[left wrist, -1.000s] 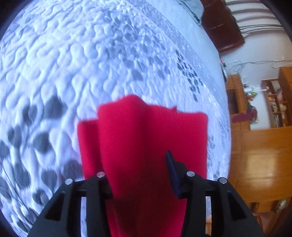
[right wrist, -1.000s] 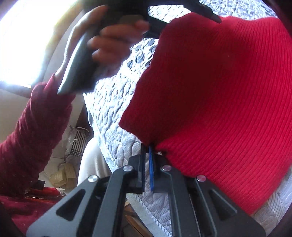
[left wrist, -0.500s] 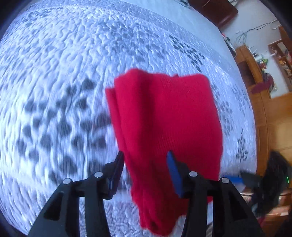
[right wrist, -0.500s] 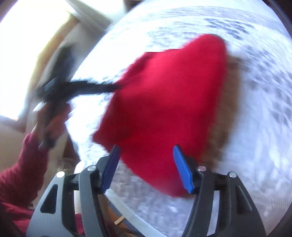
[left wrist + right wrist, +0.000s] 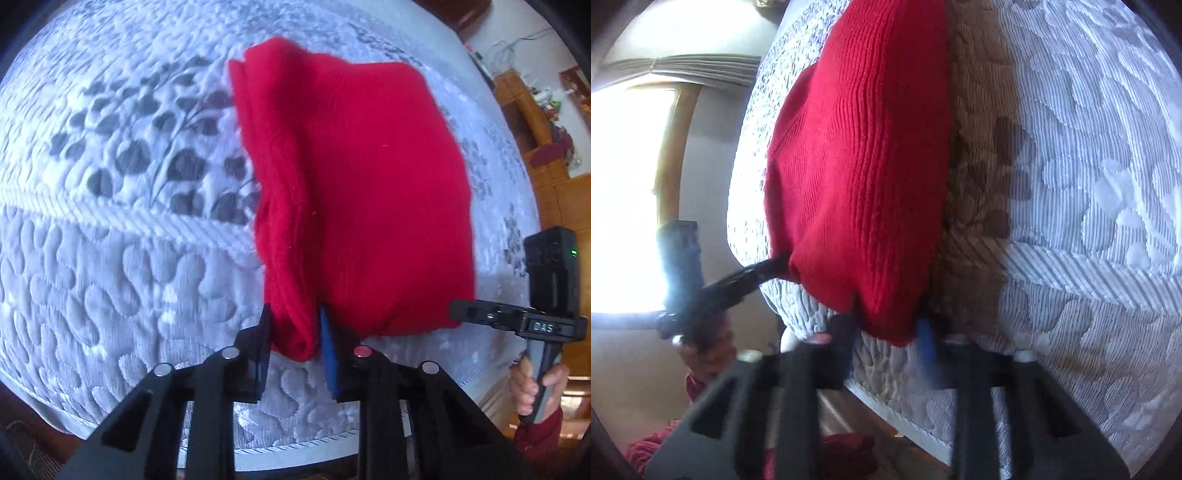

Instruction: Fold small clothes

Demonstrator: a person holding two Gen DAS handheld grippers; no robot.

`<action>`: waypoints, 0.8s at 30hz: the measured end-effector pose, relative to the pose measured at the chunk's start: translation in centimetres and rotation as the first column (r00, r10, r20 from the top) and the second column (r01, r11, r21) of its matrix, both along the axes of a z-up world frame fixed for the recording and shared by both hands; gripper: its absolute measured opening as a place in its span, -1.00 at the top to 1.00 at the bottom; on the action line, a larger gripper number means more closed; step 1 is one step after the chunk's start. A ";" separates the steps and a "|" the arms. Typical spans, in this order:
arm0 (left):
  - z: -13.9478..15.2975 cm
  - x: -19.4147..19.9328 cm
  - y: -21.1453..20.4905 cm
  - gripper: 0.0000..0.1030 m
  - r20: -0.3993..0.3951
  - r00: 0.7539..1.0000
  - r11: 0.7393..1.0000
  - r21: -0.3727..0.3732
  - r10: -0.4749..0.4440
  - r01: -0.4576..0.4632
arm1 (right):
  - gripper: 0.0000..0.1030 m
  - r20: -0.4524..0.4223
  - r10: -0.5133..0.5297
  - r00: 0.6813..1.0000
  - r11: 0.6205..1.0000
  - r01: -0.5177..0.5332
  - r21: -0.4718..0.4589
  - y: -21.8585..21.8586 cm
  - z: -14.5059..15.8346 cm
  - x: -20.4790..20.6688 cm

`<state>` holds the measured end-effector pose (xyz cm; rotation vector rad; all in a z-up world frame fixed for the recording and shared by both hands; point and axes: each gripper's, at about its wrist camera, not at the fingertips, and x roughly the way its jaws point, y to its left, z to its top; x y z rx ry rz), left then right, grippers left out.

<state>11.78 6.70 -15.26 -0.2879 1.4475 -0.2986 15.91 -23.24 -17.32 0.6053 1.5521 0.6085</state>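
Note:
A folded red knit garment (image 5: 354,192) lies on the quilted white-and-grey bedspread (image 5: 110,229). My left gripper (image 5: 295,336) is closed around its thick near-left folded edge. In the right wrist view the same garment (image 5: 864,162) fills the middle, and my right gripper (image 5: 890,332) has its jaws around the near corner, with cloth between them. The right gripper (image 5: 480,317) also shows in the left wrist view at the garment's right corner. The left gripper (image 5: 768,269) shows in the right wrist view at the other corner.
The bed's near edge (image 5: 295,443) runs just below the grippers. A bright window (image 5: 624,192) is to the left in the right wrist view. Wooden furniture and shelves (image 5: 532,122) stand beyond the bed at the right.
Both grippers opened about half a second ago with the garment on the bed. Now both have closed on its near corners, and the garment lies folded flatter.

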 end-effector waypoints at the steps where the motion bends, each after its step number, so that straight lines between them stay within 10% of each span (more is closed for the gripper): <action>1: 0.1 -0.1 0.0 0.54 0.002 1.000 1.000 -0.004 0.003 -0.003 | 0.64 0.011 -0.001 1.000 1.000 0.001 0.008 -0.3 0.5 -0.1; 13: -0.9 -1.4 -1.2 0.40 0.023 0.999 0.999 0.038 -0.037 0.036 | 0.66 0.017 0.045 0.999 0.995 -0.043 -0.090 -1.3 -1.0 -0.5; 19: 3.1 0.5 1.2 -0.09 0.092 0.996 1.000 0.007 -0.021 0.021 | -0.33 0.125 0.067 0.990 0.997 -0.064 -0.032 -1.9 3.4 1.2; 24: 4.1 6.9 1.6 -0.25 0.143 0.990 1.000 0.022 -0.009 0.006 | -0.50 0.237 0.021 0.971 0.997 -0.002 -0.081 -3.0 6.8 8.1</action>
